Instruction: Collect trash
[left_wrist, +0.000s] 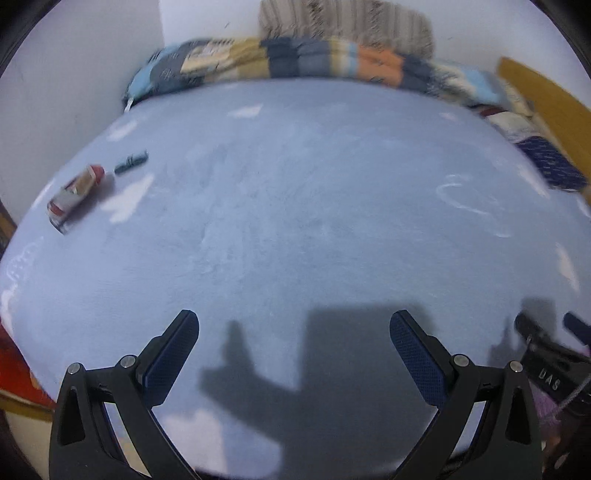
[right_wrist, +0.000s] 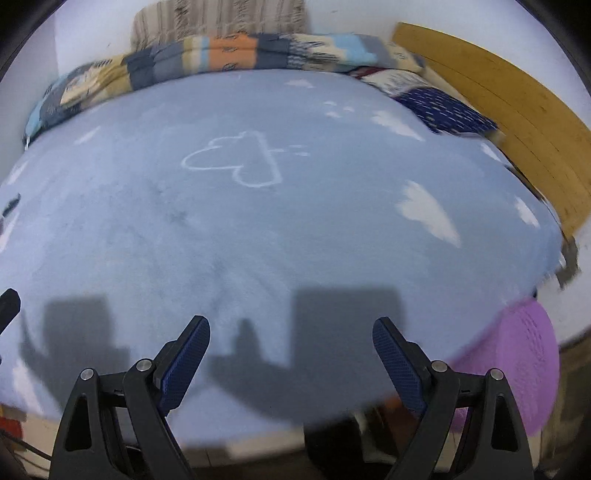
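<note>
both grippers are wide open and empty, left gripper (left_wrist: 294, 341) and right gripper (right_wrist: 291, 345) hanging over the blue bed (left_wrist: 295, 221). trash looks untouched so far imo: a red and tan wrapper (left_wrist: 75, 194) and a small dark wrapper (left_wrist: 131, 161) sit close together far left on the bed, well away from either gripper. no bin in sight.

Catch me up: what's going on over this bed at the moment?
A person holds two grippers above a light blue blanket with white clouds. The left gripper and the right gripper are both open and empty. Nothing is picked up yet. In the left wrist view, a flattened red, white and tan wrapper and a small dark green wrapper lie far off to the left. A purple round cushion shows at the bed's edge.
</note>
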